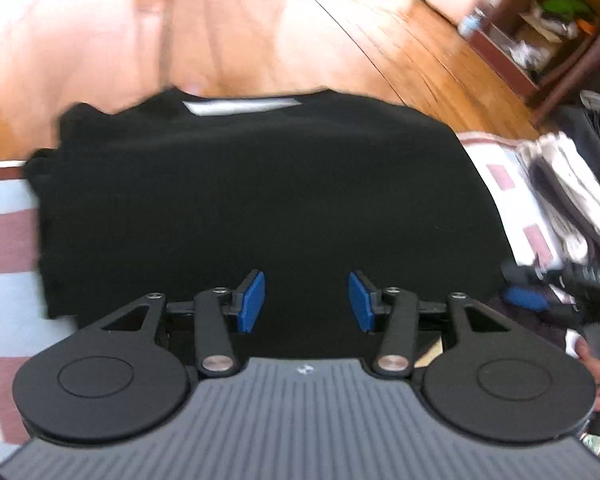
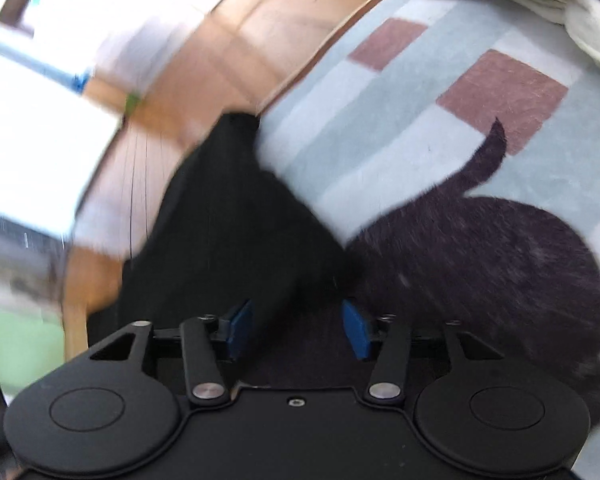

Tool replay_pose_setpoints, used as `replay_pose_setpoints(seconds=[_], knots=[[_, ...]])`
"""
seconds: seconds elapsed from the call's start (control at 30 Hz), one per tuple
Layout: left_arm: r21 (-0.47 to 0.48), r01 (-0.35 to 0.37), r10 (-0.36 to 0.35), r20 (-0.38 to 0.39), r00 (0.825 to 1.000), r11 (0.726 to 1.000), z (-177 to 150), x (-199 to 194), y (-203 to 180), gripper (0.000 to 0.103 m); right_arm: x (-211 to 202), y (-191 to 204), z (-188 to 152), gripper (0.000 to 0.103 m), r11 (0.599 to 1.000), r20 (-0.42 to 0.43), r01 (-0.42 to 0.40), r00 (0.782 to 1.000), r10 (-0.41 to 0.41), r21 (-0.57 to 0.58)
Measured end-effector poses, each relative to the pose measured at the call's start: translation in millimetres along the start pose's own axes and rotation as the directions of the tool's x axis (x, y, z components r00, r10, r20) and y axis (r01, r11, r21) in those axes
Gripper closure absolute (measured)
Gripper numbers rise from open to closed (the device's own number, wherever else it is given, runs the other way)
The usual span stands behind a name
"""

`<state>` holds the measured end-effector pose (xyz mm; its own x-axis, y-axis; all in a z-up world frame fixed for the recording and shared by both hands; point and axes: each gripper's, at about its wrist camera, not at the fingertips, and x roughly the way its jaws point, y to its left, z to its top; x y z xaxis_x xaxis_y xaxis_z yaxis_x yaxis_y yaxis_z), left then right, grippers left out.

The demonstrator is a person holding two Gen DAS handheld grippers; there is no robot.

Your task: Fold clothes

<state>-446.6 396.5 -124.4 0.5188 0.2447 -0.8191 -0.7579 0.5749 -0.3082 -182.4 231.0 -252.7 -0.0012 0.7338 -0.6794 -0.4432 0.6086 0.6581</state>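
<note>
Black folded garment of soft cloth lies on a pale blue rug with white bands and brown-red squares, and its far edge reaches toward the orange-brown wooden floor. In the left wrist view the garment looks like a flat, roughly rectangular stack, with a white label showing near its far edge and some uneven cloth sticking out at its far left corner. The left gripper hovers over the near edge of this stack; its two blue pads stand wide apart and nothing is between them. To the right of the garment is a pile of light grey and white folded clothes, and far right stands a dark red-brown wooden shelf unit with mixed small things inside. At the right edge of this view the right gripper appears blurred, with a bare hand near it. In the right wrist view the right gripper also has its blue pads wide apart, holding nothing, above dark cloth. The black garment runs far-left from it toward the floor. On the rug to the right lies a dark round shape with a thin curved tail; I cannot tell whether it is a rug pattern or something else. This view is strongly blurred.
</note>
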Motion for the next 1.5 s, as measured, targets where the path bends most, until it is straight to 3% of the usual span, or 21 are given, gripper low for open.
replay_pose_setpoints(seconds=[0.17,0.2,0.23,0.27,0.37,0.43,0.53,0.63,0.7,0.8,0.87,0.97,1.03,1.1,1.2,1.27,1.33,1.37,1.4,1.43,1.5], knots=[[0.022,-0.002,0.004,-0.077,0.997,1.000,-12,16,2,0.057,17,16,2,0.035,1.000,0.121,0.018,0.992,-0.016,-0.015],[0.010,0.004,-0.004,-0.077,0.997,1.000,-12,15,7,0.057,19,19,-2,0.045,0.999,0.139,0.030,0.990,-0.023,-0.043],[-0.016,0.019,-0.020,-0.068,0.997,1.000,-11,12,15,0.057,19,23,-5,0.078,0.996,0.155,0.048,0.987,-0.035,-0.080],[-0.042,0.034,-0.036,-0.058,0.998,0.999,-9,9,22,0.057,18,29,-6,0.086,0.990,0.169,0.069,0.984,-0.048,-0.121],[-0.166,0.089,-0.092,-0.009,0.996,0.982,-2,-4,57,0.057,10,58,-6,0.087,0.959,0.224,0.095,0.974,-0.034,-0.269],[-0.256,0.127,-0.120,0.045,0.992,0.958,4,-18,88,0.057,2,101,-8,0.087,0.891,0.241,0.082,0.970,0.031,-0.446],[-0.373,0.215,-0.167,0.156,0.974,0.903,9,-44,133,0.057,-7,175,-27,0.088,0.712,0.197,0.020,0.966,0.167,-0.702],[-0.472,0.273,-0.156,0.273,0.949,0.838,1,-61,176,0.057,3,228,-57,0.088,0.579,-0.011,-0.179,0.959,0.282,-0.796],[-0.527,0.295,-0.157,0.292,0.944,0.797,-8,-61,196,0.057,22,243,-87,0.088,0.501,-0.159,-0.285,0.947,0.280,-0.817],[-0.572,0.315,-0.184,0.276,0.943,0.757,-18,-54,206,0.057,72,241,-131,0.088,0.438,-0.292,-0.322,0.947,0.137,-0.839],[-0.568,0.294,-0.185,0.243,0.952,0.768,-15,-48,205,0.057,101,231,-150,0.088,0.424,-0.315,-0.302,0.948,0.040,-0.854],[-0.536,0.259,-0.168,0.213,0.962,0.803,-9,-40,193,0.057,104,235,-152,0.088,0.410,-0.296,-0.288,0.954,0.046,-0.866],[-0.518,0.267,-0.176,0.219,0.960,0.813,-4,-36,186,0.057,94,237,-143,0.088,0.434,-0.303,-0.308,0.949,0.084,-0.846],[-0.501,0.311,-0.208,0.250,0.945,0.808,-4,-42,182,0.057,77,242,-134,0.088,0.437,-0.311,-0.349,0.937,0.159,-0.829],[-0.491,0.358,-0.246,0.280,0.928,0.794,-5,-50,177,0.056,54,246,-119,0.088,0.463,-0.332,-0.432,0.900,0.284,-0.774],[-0.504,0.374,-0.260,0.283,0.923,0.779,-5,-47,178,0.053,56,245,-118,0.088,0.464,-0.360,-0.465,0.884,0.300,-0.754],[-0.525,0.334,-0.230,0.254,0.939,0.782,-5,-38,175,0.046,66,243,-127,0.088,0.436,-0.373,-0.442,0.897,0.239,-0.784],[-0.520,0.295,-0.211,0.216,0.953,0.801,-4,-31,169,0.046,70,241,-134,0.088,0.410,-0.368,-0.423,0.906,0.209,-0.808],[-0.514,0.256,-0.190,0.178,0.965,0.819,-3,-25,163,0.051,72,240,-143,0.087,0.378,-0.357,-0.403,0.915,0.188,-0.833],[-0.505,0.217,-0.168,0.140,0.976,0.835,-2,-18,157,0.080,74,238,-152,0.087,0.344,-0.346,-0.383,0.923,0.167,-0.857],[-0.408,0.104,-0.060,0.120,0.991,0.907,1,-23,135,0.088,69,238,-159,0.083,0.305,-0.334,-0.367,0.929,0.158,-0.879]])
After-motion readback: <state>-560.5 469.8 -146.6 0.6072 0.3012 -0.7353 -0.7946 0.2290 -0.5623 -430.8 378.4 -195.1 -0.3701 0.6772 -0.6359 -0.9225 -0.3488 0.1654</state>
